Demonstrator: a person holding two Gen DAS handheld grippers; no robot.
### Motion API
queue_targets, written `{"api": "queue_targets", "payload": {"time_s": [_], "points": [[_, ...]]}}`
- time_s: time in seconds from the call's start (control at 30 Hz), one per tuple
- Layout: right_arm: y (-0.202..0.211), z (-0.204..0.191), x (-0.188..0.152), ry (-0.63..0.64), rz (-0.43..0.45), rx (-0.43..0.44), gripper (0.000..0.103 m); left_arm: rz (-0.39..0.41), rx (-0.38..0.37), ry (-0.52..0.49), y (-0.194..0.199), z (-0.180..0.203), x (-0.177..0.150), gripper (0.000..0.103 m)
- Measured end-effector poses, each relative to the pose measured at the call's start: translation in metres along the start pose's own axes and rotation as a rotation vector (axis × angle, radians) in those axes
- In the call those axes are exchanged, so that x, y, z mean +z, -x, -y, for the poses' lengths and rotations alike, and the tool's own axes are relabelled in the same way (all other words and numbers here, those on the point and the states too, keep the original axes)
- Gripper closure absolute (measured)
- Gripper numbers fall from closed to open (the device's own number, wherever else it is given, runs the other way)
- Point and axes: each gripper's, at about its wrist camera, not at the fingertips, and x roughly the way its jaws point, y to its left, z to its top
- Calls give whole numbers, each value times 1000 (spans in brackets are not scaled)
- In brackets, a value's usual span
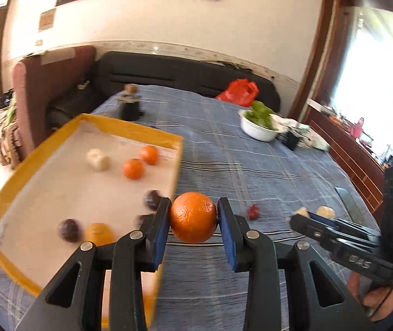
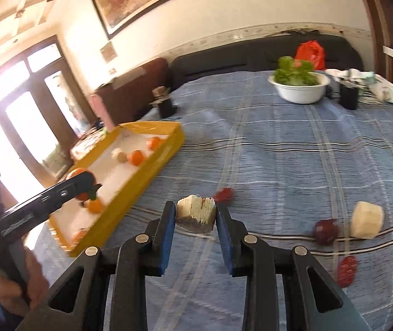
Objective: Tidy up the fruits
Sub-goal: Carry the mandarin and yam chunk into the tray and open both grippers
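Left wrist: tray (image 1: 91, 121) fruits blurred.

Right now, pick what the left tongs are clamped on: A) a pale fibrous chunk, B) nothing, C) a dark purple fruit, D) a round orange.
D: the left tongs press both blue pads against a round orange, held beside the yellow tray; the pale chunk sits in the right tongs.

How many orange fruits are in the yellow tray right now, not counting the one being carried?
3: two oranges side by side toward the tray's far end, one near its front by the left gripper. Blur and fingers may hide more.
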Motion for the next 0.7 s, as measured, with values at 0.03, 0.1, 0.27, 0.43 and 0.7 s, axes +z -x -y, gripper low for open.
{"api": "queue_targets", "payload": {"time_s": [0.03, 0.1, 0.27, 0.43, 0.7], "points": [[0, -8, 1, 7, -4, 22, 70, 4, 16, 10, 4, -9, 0, 70], [-2, -24, 2, 20, -15, 64, 70, 16, 49, 43, 12, -32, -1, 70], [-22, -67, 3, 68, -73, 154, 70, 23, 127, 125, 21, -83, -3, 70], [-46, -104, -1, 99, -132, 221, 70, -3, 179, 177, 19, -119, -10, 70], [-85, -143, -7, 190, -201, 209, 70, -46, 205, 204, 8, -141, -21, 70]]}}
